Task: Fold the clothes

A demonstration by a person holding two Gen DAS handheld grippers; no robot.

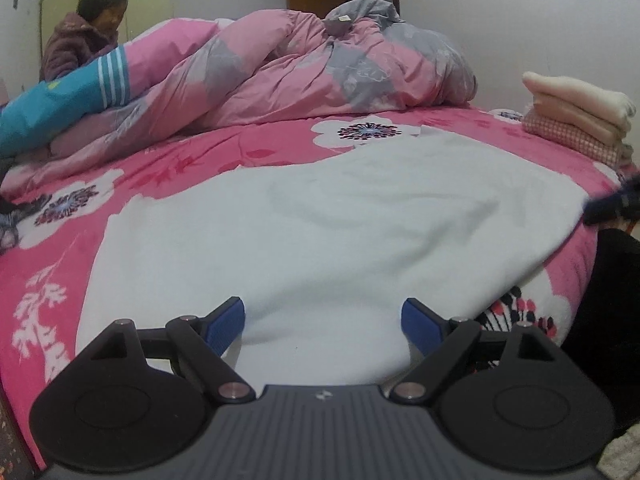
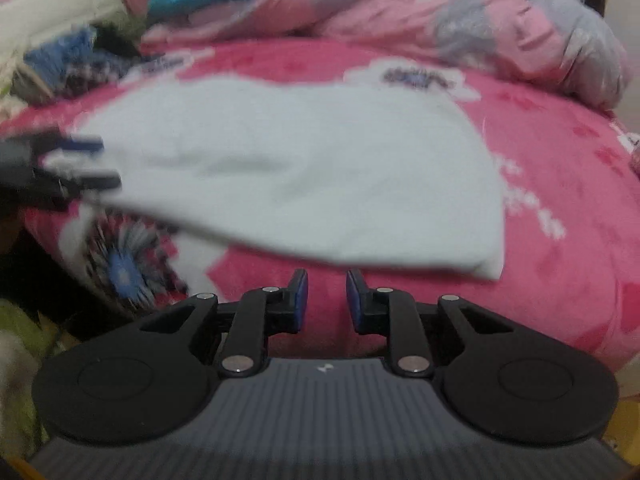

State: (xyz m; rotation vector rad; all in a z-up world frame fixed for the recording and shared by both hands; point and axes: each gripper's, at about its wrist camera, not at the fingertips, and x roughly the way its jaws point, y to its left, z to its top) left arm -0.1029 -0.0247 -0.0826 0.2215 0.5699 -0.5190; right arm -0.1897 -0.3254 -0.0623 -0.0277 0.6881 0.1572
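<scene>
- White garment point(image 1: 320, 232) lies flat across the middle of the left wrist view on the pink flowered bedspread point(image 1: 192, 160). The left gripper point(image 1: 324, 320) stands wide apart over its near edge, clamping nothing.
- A rumpled pink-grey duvet point(image 1: 320, 68) fills the upper frame, folded clothes point(image 1: 580, 116) sit at right, and a person point(image 1: 84, 36) is at upper left.
- In the blurred right wrist view, the right gripper point(image 2: 326, 300) is narrowly parted and empty, just short of the garment's lower edge, over bare bedspread.
</scene>
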